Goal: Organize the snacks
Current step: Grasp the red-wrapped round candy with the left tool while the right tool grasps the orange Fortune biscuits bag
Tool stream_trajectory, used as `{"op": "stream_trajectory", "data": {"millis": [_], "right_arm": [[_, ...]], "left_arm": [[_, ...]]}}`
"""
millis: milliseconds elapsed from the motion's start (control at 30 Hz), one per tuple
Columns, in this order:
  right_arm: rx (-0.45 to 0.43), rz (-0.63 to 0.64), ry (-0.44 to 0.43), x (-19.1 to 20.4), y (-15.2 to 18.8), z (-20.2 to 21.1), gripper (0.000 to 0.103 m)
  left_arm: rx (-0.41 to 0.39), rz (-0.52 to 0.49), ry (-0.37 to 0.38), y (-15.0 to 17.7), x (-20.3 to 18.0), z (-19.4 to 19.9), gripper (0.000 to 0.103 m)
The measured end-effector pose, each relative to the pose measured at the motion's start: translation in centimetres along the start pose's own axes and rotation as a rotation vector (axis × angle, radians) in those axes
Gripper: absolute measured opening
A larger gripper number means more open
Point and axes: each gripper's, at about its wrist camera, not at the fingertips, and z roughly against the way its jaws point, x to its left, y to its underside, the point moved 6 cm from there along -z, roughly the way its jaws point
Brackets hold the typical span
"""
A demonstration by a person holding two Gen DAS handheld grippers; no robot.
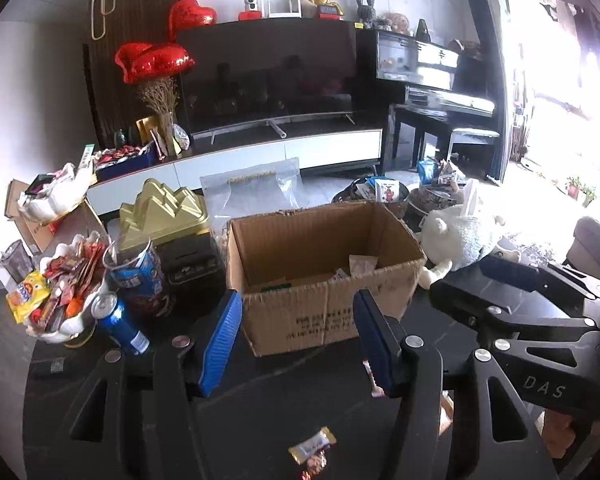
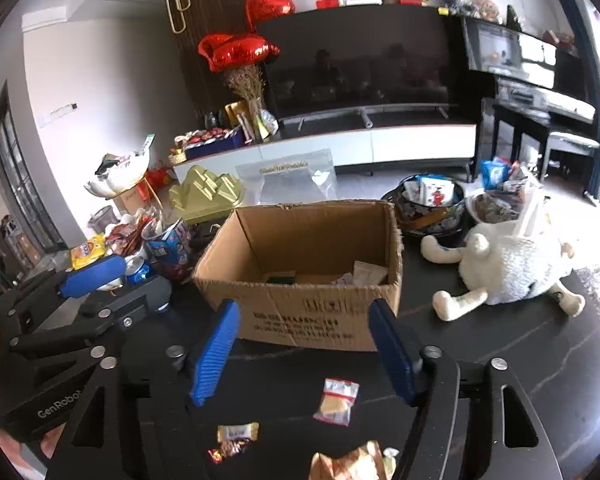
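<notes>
- Left wrist view: the left gripper (image 1: 298,344) hangs over a dark table (image 1: 300,412), its blue-padded jaws spread apart with nothing between them.
- An open cardboard box (image 1: 324,280) stands just beyond the fingertips, flaps up, with a few packets lying on its floor.
- A small gold-wrapped snack (image 1: 312,446) lies on the table below the jaws, apart from both pads.
- Left of the box, a white shell-shaped dish (image 1: 66,328) is heaped with snack packets; a blue drink can (image 1: 120,322) lies tilted beside it, with a tall open blue tin (image 1: 138,276) behind.
- A gold lidded container (image 1: 164,212) sits behind the tin, and a clear zip bag (image 1: 256,192) stands behind the box.
- The right gripper (image 2: 304,354) appears at the right edge of this view; in the right wrist view its jaws are likewise parted and empty, framing the box's printed front.
- Right wrist view: a clear packet with a red stripe (image 2: 337,400) lies on the table between and below the open pads, touching neither.
- A gold candy (image 2: 236,434) and a crumpled orange wrapper (image 2: 348,462) lie nearer the camera.
- A white plush sheep (image 2: 512,268) lies on the table right of the box, with dark bowls of snacks (image 2: 428,208) behind it.
</notes>
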Motion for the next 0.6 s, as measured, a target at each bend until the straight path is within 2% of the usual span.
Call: {"op": "stream_trajectory", "data": {"millis": [133,367,600], "right_arm": [[-0.022,0.015,0.030,0.1,1.1,1.5,0.074],[-0.040,0.003,0.041,-0.1,3.9,3.4,0.075],[-0.054,0.041,0.070,0.1,6.7,4.6,0.083]], "left_arm": [[0.002,0.011,-0.002,1.5,-0.1,1.2,0.060],[0.002,0.007,-0.027,4.7,-0.4,3.0,0.062],[0.009,0.000,-0.046,7.7,-0.8,4.2,0.065]]}}
